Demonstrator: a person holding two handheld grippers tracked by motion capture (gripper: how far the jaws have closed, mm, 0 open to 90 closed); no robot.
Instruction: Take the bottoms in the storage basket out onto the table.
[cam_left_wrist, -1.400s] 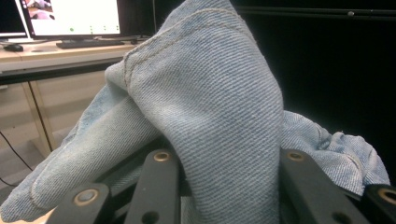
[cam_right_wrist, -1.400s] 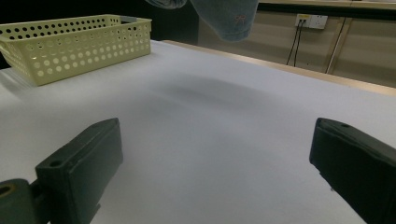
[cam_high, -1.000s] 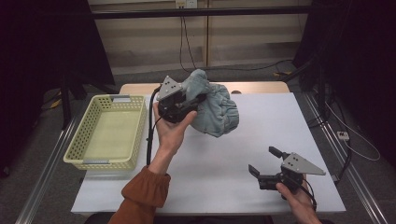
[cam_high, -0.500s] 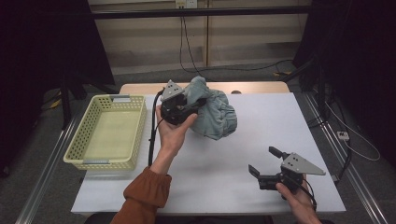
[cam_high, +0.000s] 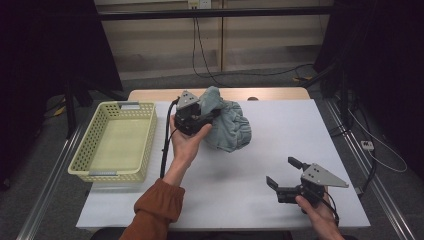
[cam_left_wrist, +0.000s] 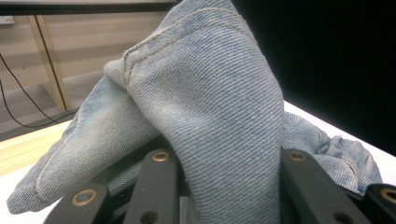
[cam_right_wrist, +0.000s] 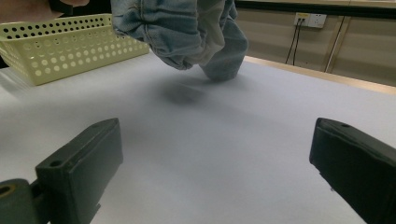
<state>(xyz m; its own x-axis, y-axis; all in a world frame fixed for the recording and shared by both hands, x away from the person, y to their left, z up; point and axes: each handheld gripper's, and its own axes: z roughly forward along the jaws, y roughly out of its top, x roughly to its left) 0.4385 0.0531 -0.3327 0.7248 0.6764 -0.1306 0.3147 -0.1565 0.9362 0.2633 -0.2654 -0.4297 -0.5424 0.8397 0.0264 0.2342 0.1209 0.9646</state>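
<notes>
High view: left hand-held gripper (cam_high: 206, 116) clamped on denim bundle (cam_high: 230, 125), bare table (cam_high: 280, 145) rightward.

A white table (cam_high: 260, 165) carries a pale yellow perforated basket (cam_high: 116, 141) along its left edge. To the right of the basket, near the far edge, a bunched light-blue denim garment (cam_high: 231, 127) touches the tabletop with its lower end. A wooden strip (cam_high: 270, 94) borders the far edge.

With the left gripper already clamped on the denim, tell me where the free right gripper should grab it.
Judging by its pose, take the denim garment's drooping lower bundle, from the near right: that side hangs clear above the table, facing the open right gripper.
</notes>
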